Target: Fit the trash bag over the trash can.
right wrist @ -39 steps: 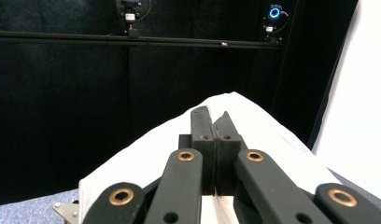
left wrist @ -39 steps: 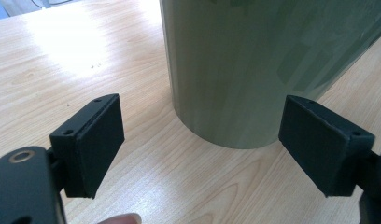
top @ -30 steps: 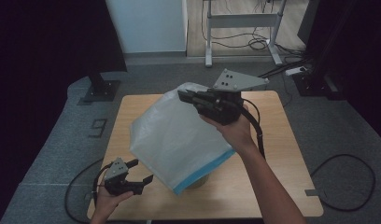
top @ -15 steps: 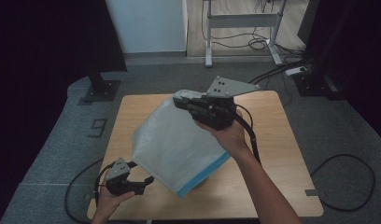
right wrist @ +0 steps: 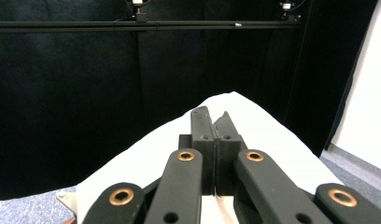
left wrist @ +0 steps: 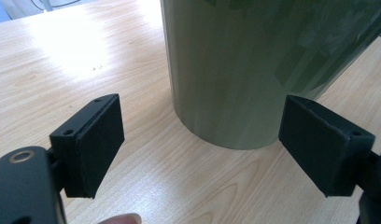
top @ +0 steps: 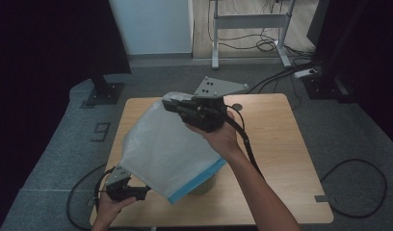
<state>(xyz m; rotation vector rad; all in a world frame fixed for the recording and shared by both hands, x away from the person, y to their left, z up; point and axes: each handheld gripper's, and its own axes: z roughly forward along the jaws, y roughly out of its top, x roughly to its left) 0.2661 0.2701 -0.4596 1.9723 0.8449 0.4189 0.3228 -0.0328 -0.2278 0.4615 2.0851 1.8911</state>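
Two sets of jaws are at work here. The right gripper (top: 171, 104) has its jaws clamped tight on the upper corner of a white plastic bag (top: 163, 151), which hangs lifted above the table (top: 276, 159) and drapes down and forward to a blue strip along its lower edge. The left gripper (left wrist: 202, 149) stands with jaws spread wide and nothing between them, low on the table, just in front of an olive-green cylindrical container (left wrist: 244, 65) that sits under the bag's lower end.

The bag looks light, thin and limp, likely slippery; it will sag and swing from a single pinch. A second hold near the blue edge would steady it. The container appears rigid and smooth, best taken across its sides.
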